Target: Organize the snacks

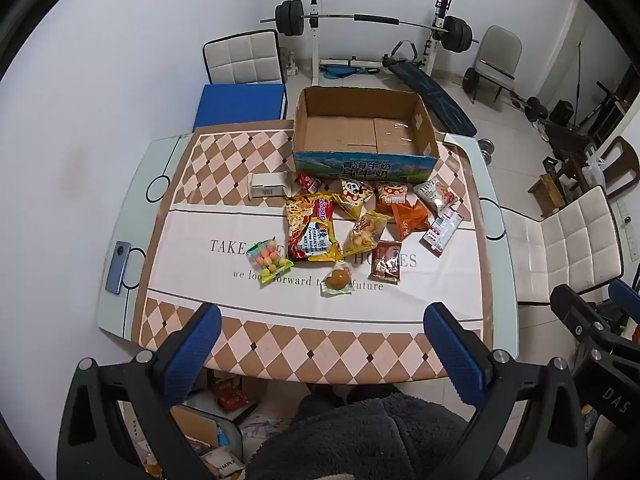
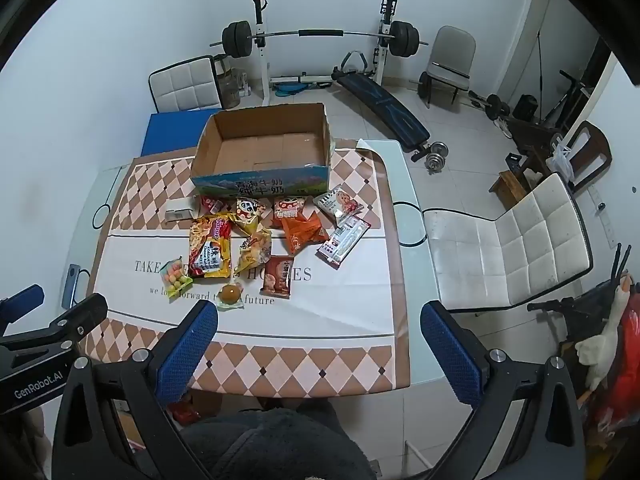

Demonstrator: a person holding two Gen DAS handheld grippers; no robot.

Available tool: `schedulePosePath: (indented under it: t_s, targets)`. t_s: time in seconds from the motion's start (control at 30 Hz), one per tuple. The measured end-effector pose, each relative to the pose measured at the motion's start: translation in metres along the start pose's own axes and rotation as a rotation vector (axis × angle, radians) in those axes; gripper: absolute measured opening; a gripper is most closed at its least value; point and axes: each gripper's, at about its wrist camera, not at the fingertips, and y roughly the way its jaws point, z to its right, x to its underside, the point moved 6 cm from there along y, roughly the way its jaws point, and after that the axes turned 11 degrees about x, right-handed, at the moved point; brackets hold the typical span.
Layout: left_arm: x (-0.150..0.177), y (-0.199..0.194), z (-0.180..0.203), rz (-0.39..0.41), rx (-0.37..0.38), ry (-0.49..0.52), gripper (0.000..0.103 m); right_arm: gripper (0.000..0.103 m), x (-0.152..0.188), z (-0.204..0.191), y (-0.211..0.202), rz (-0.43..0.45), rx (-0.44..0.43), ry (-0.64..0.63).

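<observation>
Opening stage of sorting the snacks. The left tool [image 1: 322, 320] and the right tool [image 2: 318, 320] both hover off the near edge of the bench [image 1: 120, 280], fingers spread wide apart and holding nothing. The snacks lie loose in a cluster at mid-bench: a large noodle packet [image 1: 310, 228], a candy bag [image 1: 269, 261], a round cake in clear wrap [image 1: 337, 279], a brown packet [image 1: 386, 263], an orange packet [image 1: 409, 218] and a white packet [image 1: 442, 231], with smaller ones behind, just beside the front wall of the cardboard box [image 1: 362, 162]. The box stands open and empty at the far edge. No snack is yet moved. The next move likely calls for reaching forward and closing on a near item such as the cake. The near strip of the bench gives open room; the left edge carries a phone [image 1: 120, 268].
</observation>
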Motion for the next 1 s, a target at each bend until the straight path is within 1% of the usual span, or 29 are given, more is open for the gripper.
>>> schedulePosePath:
  t_s: [0.33, 0.7, 0.87, 1.0]
  targets:
    - [0.0, 0.0, 0.003, 0.008, 0.001, -0.002, 0.103, 0.103, -0.001, 0.0, -0.003, 0.011, 0.0, 0.001]
    - [-0.009, -0.008, 0.007, 0.013, 0.011, 0.003, 0.103, 0.103, -0.001, 0.001, -0.002, 0.014, -0.001, 0.004]
    - [-0.007, -0.011, 0.006, 0.027, 0.015, 0.006, 0.103, 0.103, 0.0, 0.002, -0.002, 0.017, 0.002, 0.003]
    - [-0.007, -0.011, 0.008, 0.035, 0.022, 0.007, 0.103, 0.103, -0.006, -0.002, -0.008, 0.019, 0.003, 0.004]
